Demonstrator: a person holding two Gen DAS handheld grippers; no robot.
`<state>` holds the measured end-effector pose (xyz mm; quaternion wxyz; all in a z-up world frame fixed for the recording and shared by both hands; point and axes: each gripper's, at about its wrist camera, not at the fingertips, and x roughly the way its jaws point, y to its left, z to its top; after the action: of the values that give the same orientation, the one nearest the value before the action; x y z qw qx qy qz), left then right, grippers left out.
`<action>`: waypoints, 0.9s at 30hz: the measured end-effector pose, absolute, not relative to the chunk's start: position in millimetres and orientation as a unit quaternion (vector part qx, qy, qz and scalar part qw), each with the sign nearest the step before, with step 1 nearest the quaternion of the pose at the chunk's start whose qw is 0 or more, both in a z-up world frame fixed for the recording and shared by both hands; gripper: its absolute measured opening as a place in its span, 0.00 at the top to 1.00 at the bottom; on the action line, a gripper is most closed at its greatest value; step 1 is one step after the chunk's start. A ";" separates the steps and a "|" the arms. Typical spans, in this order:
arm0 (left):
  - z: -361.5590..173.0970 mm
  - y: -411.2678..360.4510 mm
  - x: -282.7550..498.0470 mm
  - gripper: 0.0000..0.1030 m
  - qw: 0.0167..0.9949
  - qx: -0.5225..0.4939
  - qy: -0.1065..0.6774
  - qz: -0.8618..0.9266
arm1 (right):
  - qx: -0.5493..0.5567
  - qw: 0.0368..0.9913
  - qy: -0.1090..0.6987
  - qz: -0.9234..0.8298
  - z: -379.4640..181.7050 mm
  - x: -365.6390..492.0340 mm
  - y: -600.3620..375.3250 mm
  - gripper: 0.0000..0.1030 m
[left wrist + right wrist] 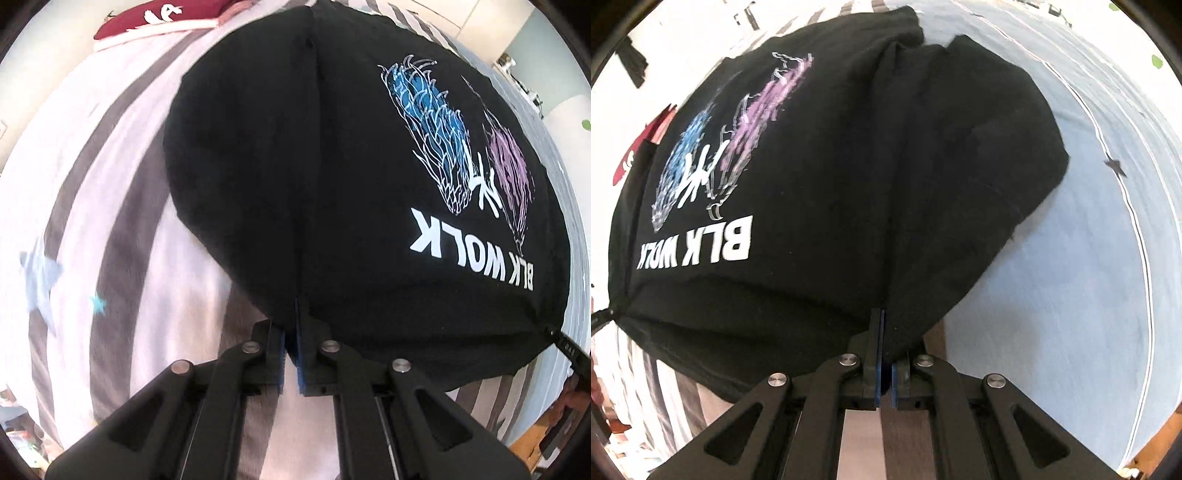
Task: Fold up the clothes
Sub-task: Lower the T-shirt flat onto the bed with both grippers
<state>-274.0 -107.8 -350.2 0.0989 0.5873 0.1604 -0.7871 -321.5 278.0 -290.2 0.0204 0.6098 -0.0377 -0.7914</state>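
A black T-shirt [314, 177] with a blue and purple print and the white words "BLK WOLK" lies spread over a bed, print side up. My left gripper [293, 325] is shut on the shirt's near edge, its blue pads pinching the black cloth. The same shirt [831, 177] fills the right wrist view, and my right gripper [884, 332] is shut on its near edge too. The other gripper's tip shows at the shirt's far corner in each view. A sleeve [1008, 147] lies out to the right.
The bed has a grey-and-white striped cover [110, 203] with small stars on the left and a pale blue cover [1071, 258] on the right. A dark red garment [147, 18] lies at the far end of the bed.
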 end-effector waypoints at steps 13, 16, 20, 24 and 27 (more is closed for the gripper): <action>-301.2 -206.3 -258.4 0.50 0.125 0.521 0.223 -0.814 | 0.608 0.072 0.023 -0.790 -223.2 -322.3 239.7 0.90; -310.9 -239.8 -277.9 0.50 0.150 0.509 0.244 -0.812 | 0.603 0.055 0.015 -0.796 -221.6 -317.6 229.0 0.90; -325.0 -260.6 -308.5 0.49 0.145 0.505 0.249 -0.814 | 0.598 0.047 -0.014 -0.800 -214.0 -331.1 220.7 0.90; -344.3 -274.8 -331.2 0.49 0.130 0.518 0.264 -0.803 | 0.568 0.087 -0.049 -0.817 -219.7 -356.7 195.0 0.89; -353.1 -287.3 -338.6 0.49 0.114 0.516 0.300 -0.794 | 0.551 0.120 -0.062 -0.824 -232.6 -386.7 169.8 0.89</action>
<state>-338.6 -287.3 -353.1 0.1144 0.5158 0.3004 -0.7941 -386.7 169.8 -232.6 0.1195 0.5510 -0.0617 -0.8236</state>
